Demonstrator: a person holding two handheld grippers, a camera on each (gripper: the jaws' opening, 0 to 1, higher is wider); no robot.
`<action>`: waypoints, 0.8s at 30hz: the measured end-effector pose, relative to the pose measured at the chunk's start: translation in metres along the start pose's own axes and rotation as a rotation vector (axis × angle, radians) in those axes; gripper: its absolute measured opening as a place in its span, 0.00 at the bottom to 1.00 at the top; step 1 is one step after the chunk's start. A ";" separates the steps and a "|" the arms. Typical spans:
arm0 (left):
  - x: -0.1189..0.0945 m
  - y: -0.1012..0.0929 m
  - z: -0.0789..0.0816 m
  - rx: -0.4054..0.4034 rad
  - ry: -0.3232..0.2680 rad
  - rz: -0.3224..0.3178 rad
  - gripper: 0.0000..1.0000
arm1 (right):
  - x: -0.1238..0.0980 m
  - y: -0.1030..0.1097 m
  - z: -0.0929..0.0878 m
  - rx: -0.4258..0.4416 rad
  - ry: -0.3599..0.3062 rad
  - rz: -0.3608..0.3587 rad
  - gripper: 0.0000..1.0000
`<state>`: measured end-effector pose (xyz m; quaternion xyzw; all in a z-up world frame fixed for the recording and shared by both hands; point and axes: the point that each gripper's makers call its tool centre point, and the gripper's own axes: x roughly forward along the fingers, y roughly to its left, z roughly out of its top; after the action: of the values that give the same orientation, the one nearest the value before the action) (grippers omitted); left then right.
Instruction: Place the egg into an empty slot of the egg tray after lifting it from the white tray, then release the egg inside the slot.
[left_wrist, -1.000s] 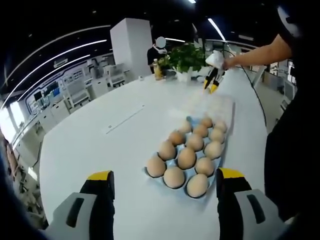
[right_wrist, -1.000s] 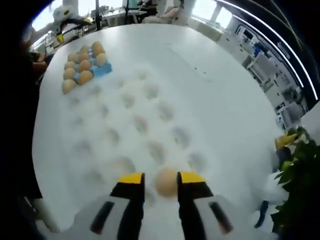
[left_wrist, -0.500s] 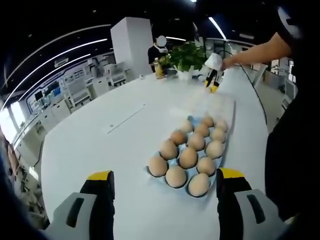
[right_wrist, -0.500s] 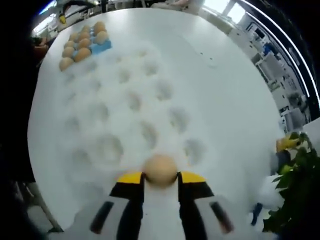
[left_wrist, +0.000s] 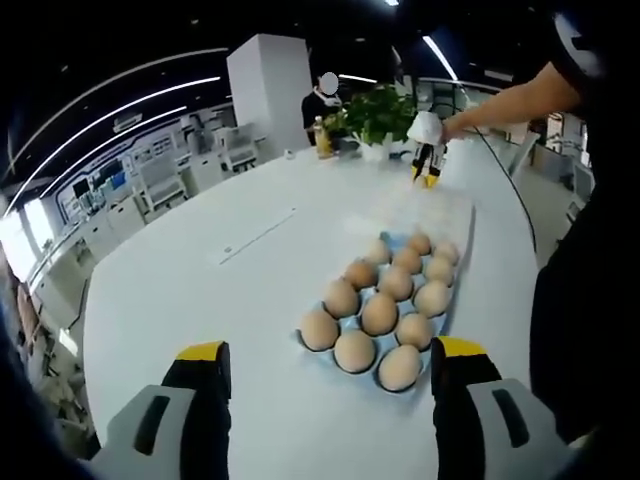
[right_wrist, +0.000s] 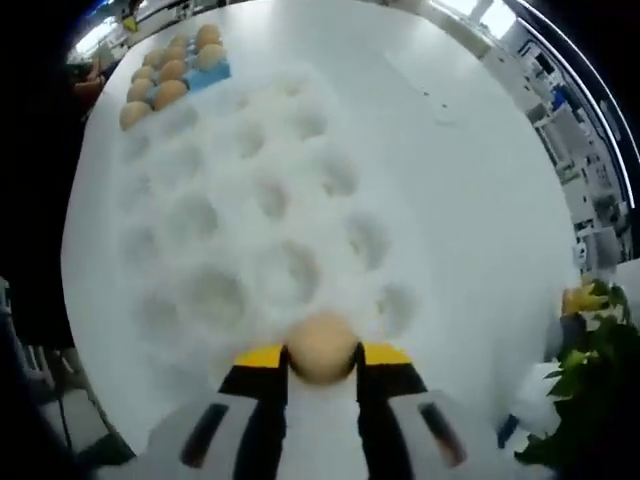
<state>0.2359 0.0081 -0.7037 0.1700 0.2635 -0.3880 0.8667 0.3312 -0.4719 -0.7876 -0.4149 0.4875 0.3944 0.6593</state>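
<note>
- Across the broad white oval tabletop (left_wrist: 180, 290), in the left gripper view, a light-blue moulded egg tray (left_wrist: 385, 315) sat loaded with brown eggs, three to a row, with a free blue slot showing at its far left corner.
- Just beyond it lay the white dimpled tray (left_wrist: 425, 208), pale and hard to make out against the tabletop.
- At the far edge stood a leafy green plant in a white pot (left_wrist: 378, 112), a yellow bottle (left_wrist: 323, 140) beside it, and a person behind them.
- The left gripper (left_wrist: 330, 375) hung short of the blue tray, its yellow-tipped jaws spread wide with nothing between them.
- The right gripper (left_wrist: 428, 168) appeared far off, held by a bare forearm over the white tray's far end.
- In the right gripper view, the white dimpled tray (right_wrist: 250, 220) spread ahead with many vacant hollows; the light-blue egg tray (right_wrist: 172, 72) lay beyond it at upper left.
- Green leaves (right_wrist: 590, 400) crowded the lower right.
- The right gripper (right_wrist: 322, 362) pinched the single tan egg (right_wrist: 321, 347) between its yellow-tipped jaws, at the white tray's near edge; whether the egg was clear of its hollow could not be told.
</note>
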 end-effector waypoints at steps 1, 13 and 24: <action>0.000 0.001 -0.001 0.001 0.002 0.001 0.83 | -0.004 0.002 0.002 0.007 -0.017 -0.007 0.26; -0.001 0.001 -0.006 -0.009 -0.009 -0.010 0.84 | -0.033 0.018 0.028 0.051 -0.124 0.003 0.26; 0.000 0.000 -0.006 -0.005 -0.012 -0.013 0.84 | -0.029 0.049 0.074 0.003 -0.218 0.074 0.26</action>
<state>0.2335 0.0110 -0.7085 0.1638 0.2601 -0.3939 0.8662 0.3033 -0.3891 -0.7544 -0.3505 0.4284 0.4605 0.6940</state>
